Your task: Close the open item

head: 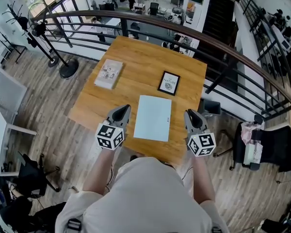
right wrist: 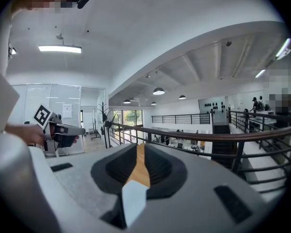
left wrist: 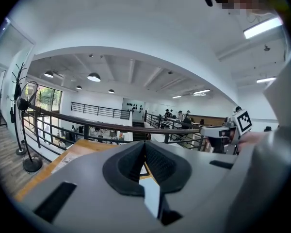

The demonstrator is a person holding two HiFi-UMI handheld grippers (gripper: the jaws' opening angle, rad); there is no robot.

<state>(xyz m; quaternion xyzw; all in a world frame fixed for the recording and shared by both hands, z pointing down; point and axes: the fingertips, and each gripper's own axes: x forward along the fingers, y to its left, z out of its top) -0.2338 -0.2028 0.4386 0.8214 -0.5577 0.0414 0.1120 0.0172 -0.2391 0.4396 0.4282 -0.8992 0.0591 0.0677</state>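
Note:
A thin white laptop (head: 153,118) lies flat with its lid down on the wooden table (head: 136,57), between my two grippers. My left gripper (head: 122,111) hovers just left of it, jaws pressed together with nothing in them; in the left gripper view its pads (left wrist: 136,164) meet at the tips. My right gripper (head: 190,114) hovers just right of the laptop. In the right gripper view a narrow strip of table wood shows between its pads (right wrist: 157,166), and nothing is held. Both grippers point away from me, above the table.
A pale book (head: 108,74) lies at the table's left, a black framed card (head: 169,83) beyond the laptop. A curved dark railing (head: 223,45) runs behind the table. A coat stand (head: 63,67) is at left, a chair with bags (head: 257,147) at right.

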